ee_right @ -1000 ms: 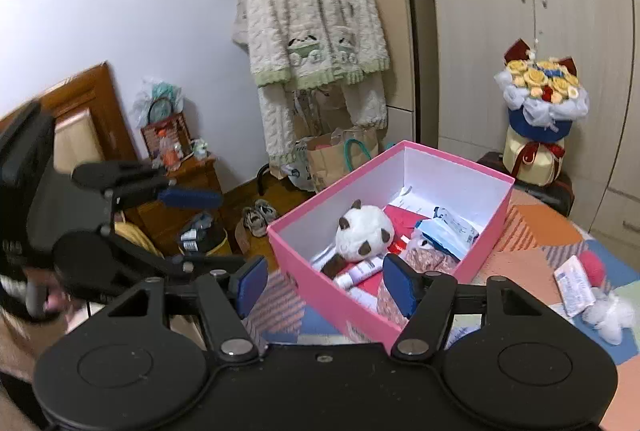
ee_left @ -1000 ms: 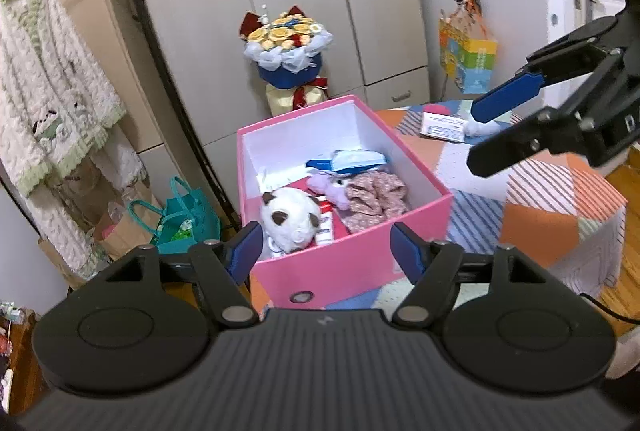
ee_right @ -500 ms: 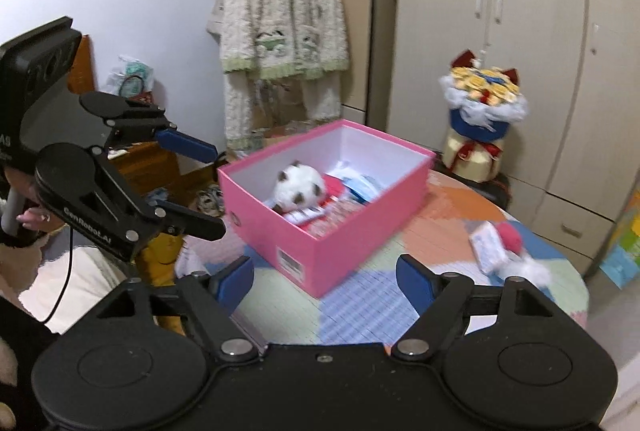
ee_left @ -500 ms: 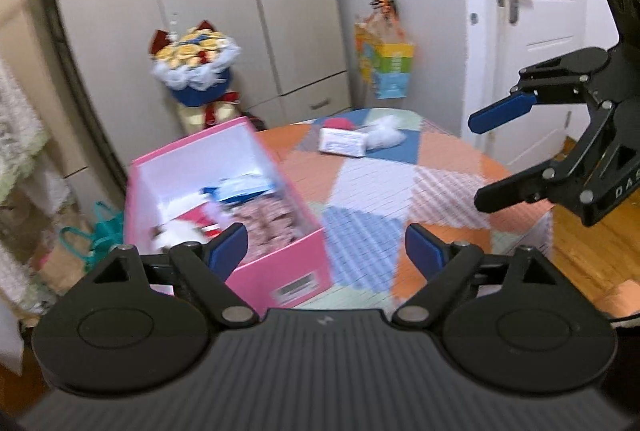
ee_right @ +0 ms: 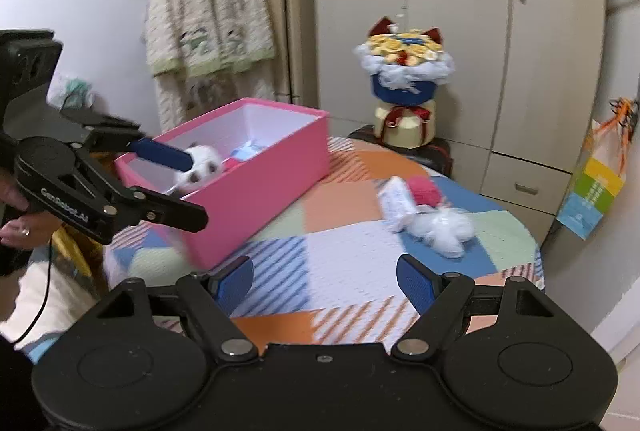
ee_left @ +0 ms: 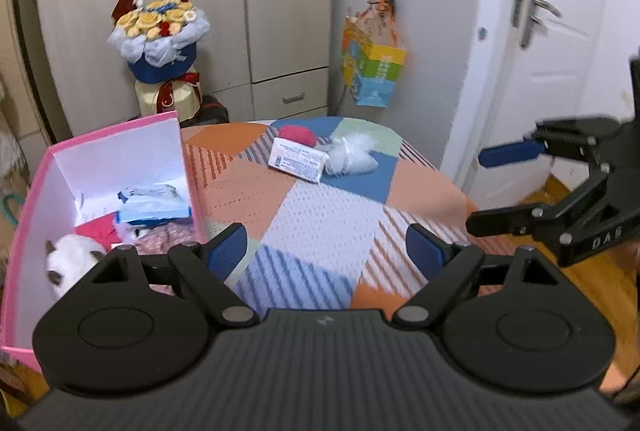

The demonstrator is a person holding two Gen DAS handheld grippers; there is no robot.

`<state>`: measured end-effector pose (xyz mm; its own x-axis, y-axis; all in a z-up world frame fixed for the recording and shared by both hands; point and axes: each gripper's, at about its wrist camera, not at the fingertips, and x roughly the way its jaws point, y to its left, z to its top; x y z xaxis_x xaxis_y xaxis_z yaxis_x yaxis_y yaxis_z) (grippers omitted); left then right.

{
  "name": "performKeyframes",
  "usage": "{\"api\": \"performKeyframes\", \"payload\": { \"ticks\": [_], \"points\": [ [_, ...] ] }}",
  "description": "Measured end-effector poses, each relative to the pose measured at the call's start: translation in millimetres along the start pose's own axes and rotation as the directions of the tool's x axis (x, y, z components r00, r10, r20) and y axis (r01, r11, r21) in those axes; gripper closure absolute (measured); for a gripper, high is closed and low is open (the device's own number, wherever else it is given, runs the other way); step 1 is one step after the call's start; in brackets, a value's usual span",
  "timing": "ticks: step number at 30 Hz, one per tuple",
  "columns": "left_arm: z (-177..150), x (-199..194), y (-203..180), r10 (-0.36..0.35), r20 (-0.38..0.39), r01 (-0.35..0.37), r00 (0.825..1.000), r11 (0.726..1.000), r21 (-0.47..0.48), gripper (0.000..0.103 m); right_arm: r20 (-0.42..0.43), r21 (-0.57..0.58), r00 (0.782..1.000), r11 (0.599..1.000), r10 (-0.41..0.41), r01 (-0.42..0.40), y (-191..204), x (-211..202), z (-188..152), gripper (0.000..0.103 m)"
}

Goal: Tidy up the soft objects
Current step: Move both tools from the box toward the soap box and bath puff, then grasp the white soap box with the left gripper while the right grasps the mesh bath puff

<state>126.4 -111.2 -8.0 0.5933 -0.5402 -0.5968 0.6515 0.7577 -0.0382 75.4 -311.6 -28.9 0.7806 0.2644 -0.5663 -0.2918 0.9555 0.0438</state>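
A pink box (ee_left: 116, 129) stands on the patchwork table cloth (ee_left: 332, 215) at the left. It holds a panda plush (ee_left: 68, 265), a blue packet (ee_left: 154, 207) and a floral cloth (ee_left: 168, 235). Across the table lie a tissue pack (ee_left: 298, 161), a red woolly ball (ee_left: 298, 135) and a white fluffy toy (ee_left: 352, 155), close together. My left gripper (ee_left: 326, 251) hangs open over the cloth beside the box, with nothing between its fingers. My right gripper (ee_right: 326, 281) is open and empty too, nearer the table's front edge. The fluffy toy (ee_right: 440, 231) lies ahead of it to the right. The panda plush (ee_right: 202, 167) shows over the box wall (ee_right: 260, 191).
A flower bouquet (ee_right: 404, 71) stands on a stool behind the table, before the grey wardrobe. A colourful bag (ee_left: 372, 67) hangs at the wardrobe's side, and a white door (ee_left: 560, 31) is at the right. A knitted cardigan (ee_right: 208, 23) hangs at the left. A person's hand (ee_right: 16, 227) holds the left gripper.
Both grippers have swung away from the box towards the right part of the table and sunk a little. Both pairs of jaws stand wider than before.
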Motion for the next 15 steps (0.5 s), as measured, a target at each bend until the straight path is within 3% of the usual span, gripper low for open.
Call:
{"api": "performKeyframes", "payload": {
  "ticks": [9, 15],
  "points": [
    [27, 94, 2, 0.050, 0.011, -0.047, 0.999, 0.979, -0.196, 0.018, 0.094, 0.091, 0.993, 0.994, -0.068, 0.059, -73, 57, -1, 0.020],
    [39, 158, 14, 0.077, -0.025, -0.081, 0.997, 0.939, -0.335, 0.020, 0.085, 0.021, 0.991, 0.994, -0.107, 0.106, -103, 108, 3, 0.020]
  ]
}}
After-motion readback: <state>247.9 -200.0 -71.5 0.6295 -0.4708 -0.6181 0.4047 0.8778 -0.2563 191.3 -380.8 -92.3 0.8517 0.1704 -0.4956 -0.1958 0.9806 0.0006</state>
